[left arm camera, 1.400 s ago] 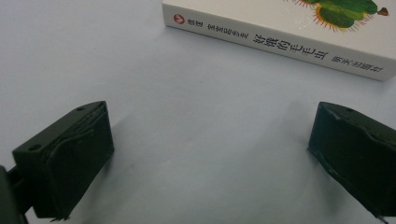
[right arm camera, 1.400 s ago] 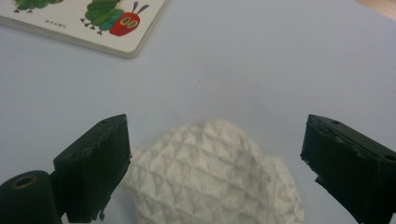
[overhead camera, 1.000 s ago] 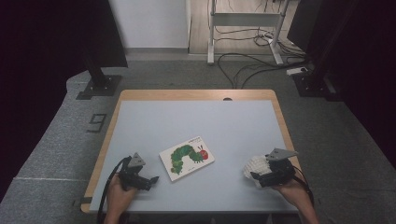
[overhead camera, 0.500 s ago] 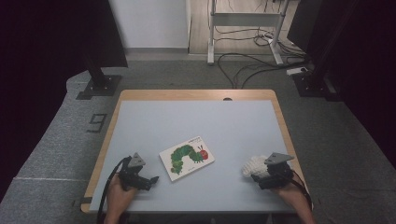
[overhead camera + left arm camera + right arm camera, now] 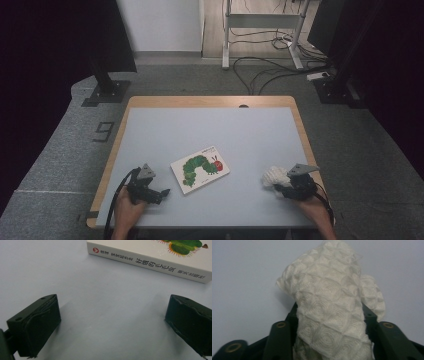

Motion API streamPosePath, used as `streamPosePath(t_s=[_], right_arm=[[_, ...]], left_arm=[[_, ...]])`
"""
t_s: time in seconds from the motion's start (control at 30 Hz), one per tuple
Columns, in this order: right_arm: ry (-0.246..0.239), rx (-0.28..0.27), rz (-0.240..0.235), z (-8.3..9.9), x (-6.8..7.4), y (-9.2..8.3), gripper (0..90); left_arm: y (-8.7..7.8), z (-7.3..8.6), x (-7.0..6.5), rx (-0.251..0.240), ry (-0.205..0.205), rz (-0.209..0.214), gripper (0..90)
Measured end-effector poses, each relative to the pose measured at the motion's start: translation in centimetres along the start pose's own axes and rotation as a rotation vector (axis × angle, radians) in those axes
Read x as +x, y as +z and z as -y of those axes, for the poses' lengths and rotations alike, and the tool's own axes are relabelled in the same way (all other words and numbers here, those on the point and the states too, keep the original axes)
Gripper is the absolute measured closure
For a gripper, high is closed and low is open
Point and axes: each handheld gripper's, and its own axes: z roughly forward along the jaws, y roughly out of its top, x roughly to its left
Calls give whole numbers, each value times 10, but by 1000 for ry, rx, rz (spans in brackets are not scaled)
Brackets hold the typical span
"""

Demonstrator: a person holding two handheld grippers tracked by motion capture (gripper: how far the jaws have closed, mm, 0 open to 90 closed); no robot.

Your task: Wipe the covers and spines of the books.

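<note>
One crumpled white quilted cloth (image 5: 332, 307) sits pinched between the jaws of the right gripper (image 5: 285, 186), which have just been closing on it, at the pale blue table's (image 5: 210, 125) near right corner. One white caterpillar picture book (image 5: 200, 168) lies flat mid-table (spine toward the left gripper). The left gripper (image 5: 112, 322) stands spread wide, grasping nothing.

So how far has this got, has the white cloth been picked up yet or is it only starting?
It looks early. Done: the right gripper has just closed its jaws on the white cloth, which bulges up between them near the table's right edge. In hand: that grip. The left gripper stands open on bare table beside the picture book, which lies untouched and shut. Whatever the cloth is for looks not yet begun.
</note>
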Motion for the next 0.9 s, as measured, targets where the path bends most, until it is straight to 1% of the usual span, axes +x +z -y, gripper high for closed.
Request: streamPosePath(t_s=[0.13, 0.2, 0.33, 0.53, 0.67, 0.8, 0.9], right_arm=[[-21, 10, 14, -5, 3, -2, 548], [-23, 9, 11, -8, 3, -5, 549], [-18, -21, 8, -15, 2, -13, 548], [-11, -60, -16, -30, -3, -24, 545], [-18, -83, -23, -42, -4, -32, 544], [-21, -88, -28, -49, -4, -33, 542], [-26, -93, -42, -53, -3, -32, 542]], left_arm=[[0, 0, 0, 0, 0, 0, 0], [0, 0, 0, 0, 0, 0, 0], [0, 0, 0, 0, 0, 0, 0], [0, 0, 0, 0, -1, 0, 0], [0, 0, 0, 0, -1, 0, 0], [0, 0, 0, 0, -1, 0, 0], [0, 0, 0, 0, -1, 0, 0]])
